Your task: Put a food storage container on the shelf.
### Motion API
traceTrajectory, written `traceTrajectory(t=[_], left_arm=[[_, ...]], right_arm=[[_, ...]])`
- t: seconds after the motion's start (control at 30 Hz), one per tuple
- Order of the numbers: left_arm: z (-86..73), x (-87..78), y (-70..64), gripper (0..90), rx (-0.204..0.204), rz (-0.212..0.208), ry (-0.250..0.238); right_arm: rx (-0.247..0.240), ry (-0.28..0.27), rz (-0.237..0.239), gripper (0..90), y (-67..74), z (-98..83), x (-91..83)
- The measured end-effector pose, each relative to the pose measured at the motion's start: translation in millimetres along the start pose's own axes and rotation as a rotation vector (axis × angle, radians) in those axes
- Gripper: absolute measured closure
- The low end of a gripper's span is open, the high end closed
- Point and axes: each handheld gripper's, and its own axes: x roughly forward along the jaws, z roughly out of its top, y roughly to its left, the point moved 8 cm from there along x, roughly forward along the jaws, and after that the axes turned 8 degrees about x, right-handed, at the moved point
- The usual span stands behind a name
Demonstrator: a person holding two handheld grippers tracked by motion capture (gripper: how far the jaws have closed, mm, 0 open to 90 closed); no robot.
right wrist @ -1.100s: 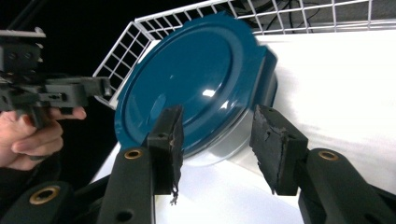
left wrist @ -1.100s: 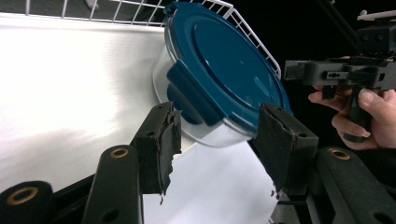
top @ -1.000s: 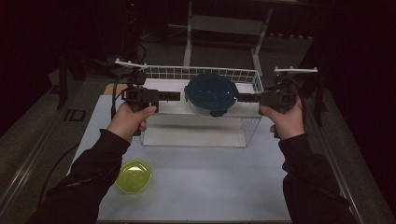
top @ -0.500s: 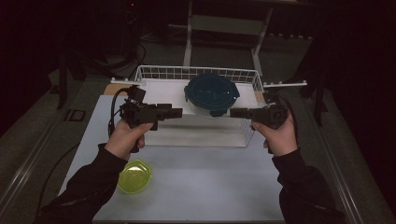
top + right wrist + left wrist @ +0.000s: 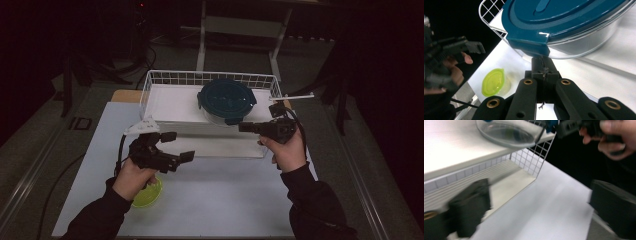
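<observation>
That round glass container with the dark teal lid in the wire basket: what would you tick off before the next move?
1. Round glass container with dark teal lid sits flat in the white wire basket: ok.
2. Right gripper shut, just below the lid's clip tab: ok.
3. Tab actually touched: cannot tell.
4. Left gripper open and empty, jaws just opened: ok.
5. Small yellow-green lidded cup clear of the basket: ok.

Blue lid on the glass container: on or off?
On. The blue lid sits flat over the glass container, its tab down over the rim.
</observation>
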Motion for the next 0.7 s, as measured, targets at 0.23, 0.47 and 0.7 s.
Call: traceTrajectory(t=[0.23, 0.47, 0.7], left_arm=[[-25.2, 2.8, -8.6, 0.4, 0.024, 0.019, 0.007], [-34.4, 6.2, -10.6, 0.4, 0.034, 0.032, -0.001], [-38.9, 8.2, -16.4, 0.4, 0.056, 0.029, 0.004]], right_arm=[[0.007, 0.003, 0.002, 90.0, 1.2, 3.6, 6.4], [0.005, 0.009, -0.004, 90.0, 2.9, 12.1, 14.6], [0.006, 0.014, -0.016, 90.0, 1.4, 21.4, 22.6]])
